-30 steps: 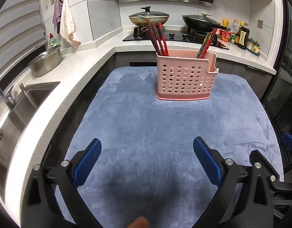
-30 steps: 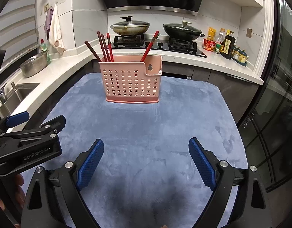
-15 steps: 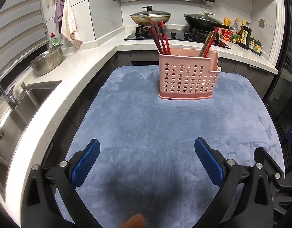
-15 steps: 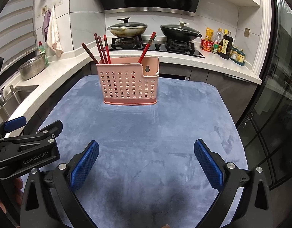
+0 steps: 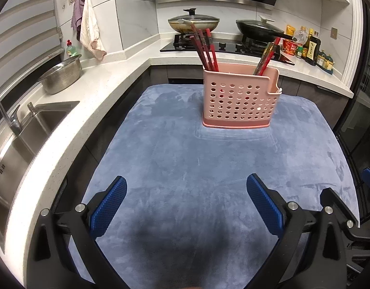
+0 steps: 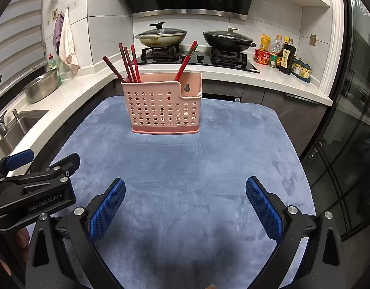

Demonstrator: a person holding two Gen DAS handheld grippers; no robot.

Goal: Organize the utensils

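Kitchen corner, with a blue-grey mat [image 5: 189, 168] covering the work surface; sink [image 5: 28, 130] on the left, stove with two lidded pans along the far wall. On the far half of the mat stands our pink perforated holder [image 6: 163, 103], upright. Red chopsticks [image 6: 128, 63] lean in its left part, and one more pair [image 6: 187, 59] slants out of its right part. We see no loose utensil on the mat in either view.

What changed: compared with the frames of a second ago, our right gripper [image 6: 185, 207] has just been spreading its jaws and now shows them at their widest, with nothing between the blue pads, only bare mat. Our left gripper [image 5: 186, 207] is likewise spread wide and empty. Both hover over the near edge of the mat, well apart from the holder. The holder and chopsticks look the same as before, allowing for a slight shift of view.

Reading: jaws freshly opened over a mat with nothing left on it suggests the last item has been let go and the sorting is at or near its end. We cannot tell which compartments the chopsticks occupy inside the holder.
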